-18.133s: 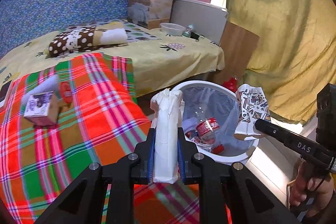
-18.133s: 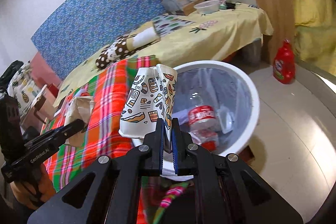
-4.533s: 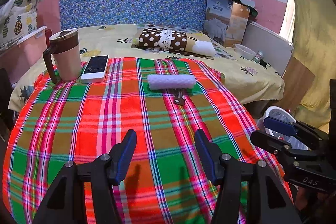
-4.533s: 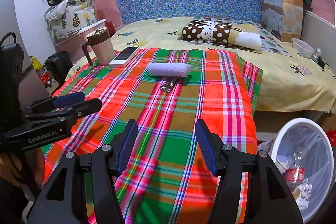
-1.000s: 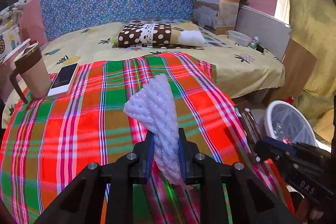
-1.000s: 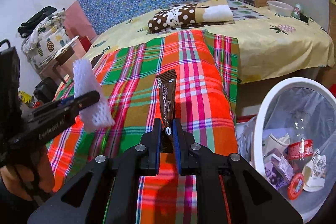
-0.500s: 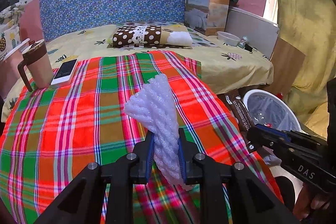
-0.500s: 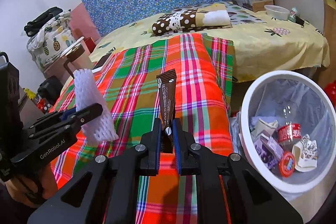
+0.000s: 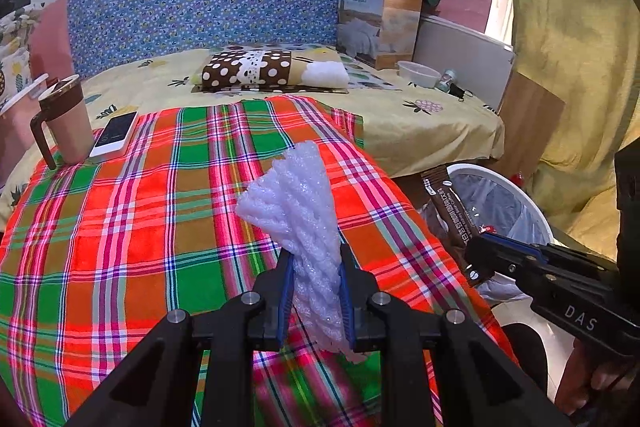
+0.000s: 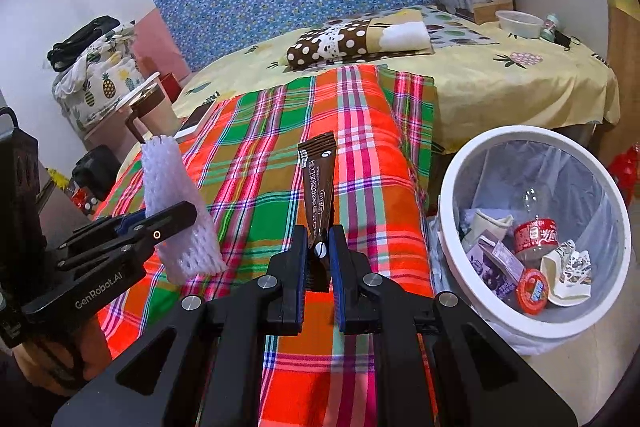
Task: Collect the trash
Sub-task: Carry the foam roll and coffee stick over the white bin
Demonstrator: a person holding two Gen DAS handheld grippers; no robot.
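My left gripper (image 9: 314,269) is shut on a white foam net sleeve (image 9: 298,211), held upright above the plaid blanket (image 9: 120,219). The right wrist view shows that sleeve (image 10: 176,211) and the left gripper (image 10: 160,223) at the left. A brown coffee sachet (image 10: 319,183) stands up between the pads of my right gripper (image 10: 319,247), which is shut on it. In the left wrist view the right gripper (image 9: 478,255) holds the sachet (image 9: 450,205) beside the white trash bin (image 9: 508,203). The bin (image 10: 452,187), at the right of the bed, holds several pieces of trash.
A brown mug (image 9: 66,119) and a white phone (image 9: 116,133) sit at the blanket's far left corner. A dotted pillow (image 9: 256,69), a cardboard box (image 9: 378,21) and a bowl (image 9: 418,73) lie further back. A yellow curtain (image 9: 580,47) hangs at the right.
Both grippers have drifted right toward the bin with their loads. The bin shows larger and more open in the right wrist view; the grips are unchanged.
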